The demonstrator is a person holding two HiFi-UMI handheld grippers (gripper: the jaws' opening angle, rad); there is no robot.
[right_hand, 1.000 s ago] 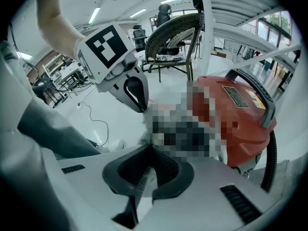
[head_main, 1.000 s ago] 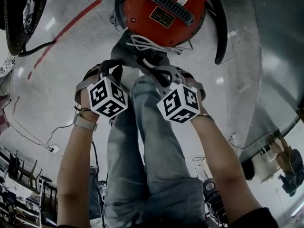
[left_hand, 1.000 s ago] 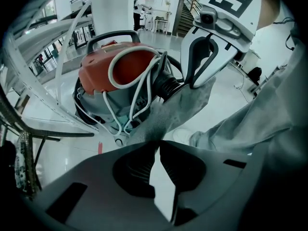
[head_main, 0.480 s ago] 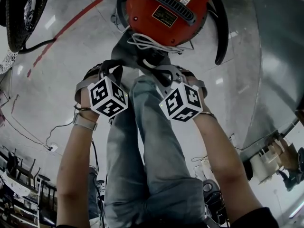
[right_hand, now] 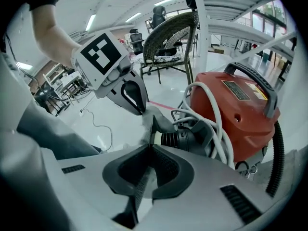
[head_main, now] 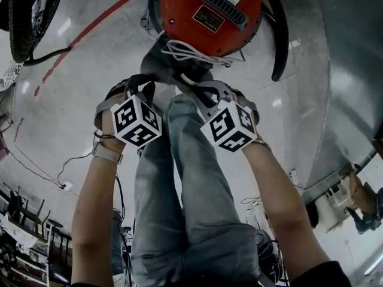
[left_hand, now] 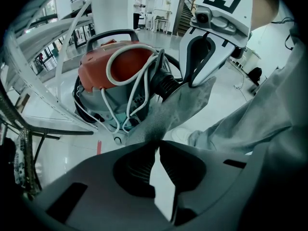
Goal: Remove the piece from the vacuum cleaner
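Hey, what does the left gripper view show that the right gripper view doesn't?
Only the left gripper view: the right gripper pinching the grey fabric piece, a white pillar and the person's shoe.
Only the right gripper view: the left gripper on that fabric, a wicker chair and the vacuum's yellow label.
Both: the red vacuum cleaner wrapped in white cord, and each gripper's own jaws shut on the fabric.
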